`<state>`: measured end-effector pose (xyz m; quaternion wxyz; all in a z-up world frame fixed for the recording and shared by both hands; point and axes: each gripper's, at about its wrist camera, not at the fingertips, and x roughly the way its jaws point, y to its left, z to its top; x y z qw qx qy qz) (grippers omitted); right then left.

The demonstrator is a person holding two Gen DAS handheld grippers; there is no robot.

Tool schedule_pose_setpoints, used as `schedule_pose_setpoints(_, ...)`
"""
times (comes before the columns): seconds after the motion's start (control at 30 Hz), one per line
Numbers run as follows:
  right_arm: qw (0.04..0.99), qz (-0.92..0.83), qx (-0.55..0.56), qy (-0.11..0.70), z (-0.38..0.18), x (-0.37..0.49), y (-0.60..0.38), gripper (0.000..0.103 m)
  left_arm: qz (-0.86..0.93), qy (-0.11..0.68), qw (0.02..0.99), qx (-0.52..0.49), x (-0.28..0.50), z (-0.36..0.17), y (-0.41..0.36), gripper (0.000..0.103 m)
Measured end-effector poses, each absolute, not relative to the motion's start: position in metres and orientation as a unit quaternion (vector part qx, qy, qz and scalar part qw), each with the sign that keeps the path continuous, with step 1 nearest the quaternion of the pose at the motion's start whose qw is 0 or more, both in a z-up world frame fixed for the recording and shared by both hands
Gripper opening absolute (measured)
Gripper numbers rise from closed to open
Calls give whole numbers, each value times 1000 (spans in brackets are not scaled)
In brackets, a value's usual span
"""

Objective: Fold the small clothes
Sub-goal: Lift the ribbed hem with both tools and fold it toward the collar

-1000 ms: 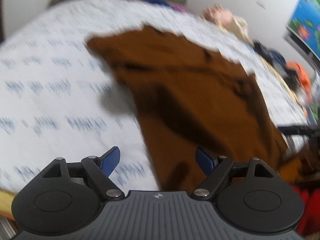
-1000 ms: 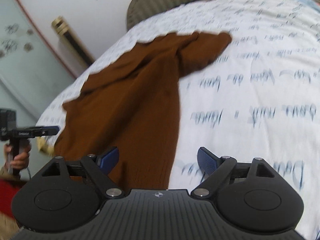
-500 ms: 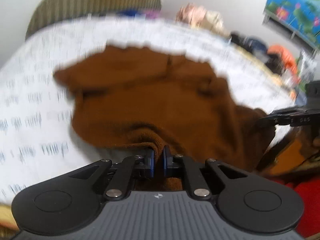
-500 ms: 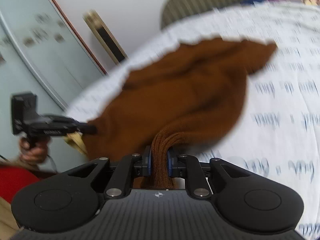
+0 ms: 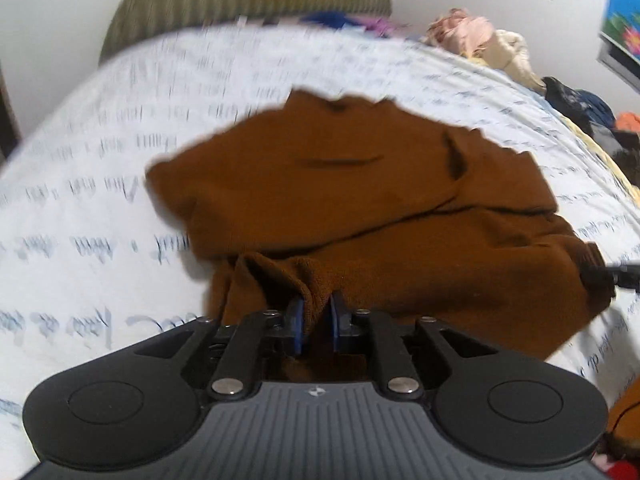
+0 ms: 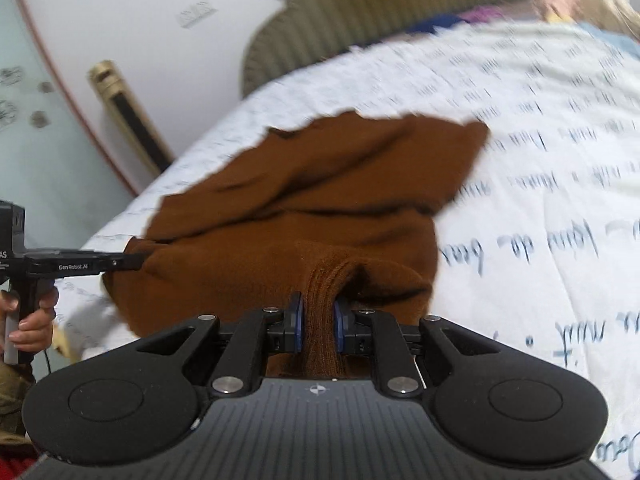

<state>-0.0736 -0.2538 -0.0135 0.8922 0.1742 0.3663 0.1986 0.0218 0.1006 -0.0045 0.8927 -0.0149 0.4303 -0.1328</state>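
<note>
Brown knit fills both views: the sweater (image 5: 360, 208) lies spread on the bed sheet (image 5: 100, 208), a white sheet printed with lines of dark script. Left tongs (image 5: 316, 320) are clamped on a bunched fold of the near hem, blue pads pressed into the cloth from both sides. Right tongs (image 6: 318, 320) are doing the same on their end, pinching a ribbed band of the sweater (image 6: 320, 208) that rises in a ridge between the pads. From the right wrist camera the left tongs (image 6: 138, 261) show side-on at the sweater's left corner, held by the left hand (image 6: 30, 312); from the left wrist camera a dark tip of the right tongs (image 5: 600, 274) sits at the sweater's far right corner.

No containers anywhere in view. Beyond the sheet stands a ribbed olive headboard (image 5: 248, 4), and a heap of loose clothes (image 5: 480, 40) lines the bed's far right edge, with darker garments further along.

Now the change: a second ago both pairs of tongs hung wide apart above the sweater, which lay long and flat. Half a second ago they had closed on the hem. Since then the near edge has been drawn up and forward, so the sweater looks shorter and the hem folds over toward the body. Sleeve (image 6: 440, 148) on the right-hand side lies out on the sheet as before.
</note>
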Motion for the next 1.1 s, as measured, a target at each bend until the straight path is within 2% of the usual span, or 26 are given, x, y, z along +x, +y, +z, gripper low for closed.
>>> schedule_pose_setpoints(0.07, 885, 199, 199, 370, -23, -74, -256, 26, -142, 438, 886, -60, 22, -13, 112, 21)
schedule_pose_setpoints(0.13, 881, 202, 216, 370, -24, -77, -259, 35, -157, 433, 883, -94, 17, -13, 123, 33)
schedule_pose_setpoints(0.17, 881, 202, 218, 369, -25, -79, -259, 43, -163, 428, 882, -108, 12, -13, 128, 48)
schedule_pose_setpoints(0.2, 880, 203, 222, 368, -25, -81, -261, 46, -167, 422, 883, -120, 7, -12, 133, 63)
schedule_pose_setpoints(0.23, 877, 206, 230, 367, -26, -81, -264, 48, -170, 412, 885, -132, -1, -11, 138, 67)
schedule_pose_setpoints(0.4, 869, 218, 251, 366, -28, -83, -267, 50, -196, 395, 880, -179, -25, -9, 155, 69)
schedule_pose_setpoints(0.5, 870, 224, 239, 369, -28, -86, -259, 50, -204, 402, 877, -168, -32, -15, 148, 69)
schedule_pose_setpoints(0.57, 874, 220, 228, 369, -29, -84, -253, 46, -190, 404, 882, -151, -32, -19, 138, 67)
schedule_pose_setpoints(0.6, 876, 217, 222, 369, -28, -83, -251, 41, -184, 407, 883, -147, -30, -21, 134, 55)
schedule_pose_setpoints(0.63, 878, 214, 216, 370, -28, -82, -249, 27, -184, 411, 881, -146, -28, -22, 130, 40)
schedule_pose_setpoints(0.67, 879, 211, 212, 371, -27, -82, -248, 22, -191, 419, 876, -143, -26, -22, 126, 14)
schedule_pose_setpoints(0.7, 880, 210, 212, 370, -25, -83, -248, 22, -199, 424, 873, -137, -26, -21, 122, 10)
schedule_pose_setpoints(0.83, 879, 233, 233, 346, -10, -92, -254, 21, -212, 387, 894, -80, -50, 5, 105, 9)
schedule_pose_setpoints(1.1, 887, 287, 240, 271, 50, -130, -268, 20, -250, 297, 918, -80, -110, 74, 123, 9)
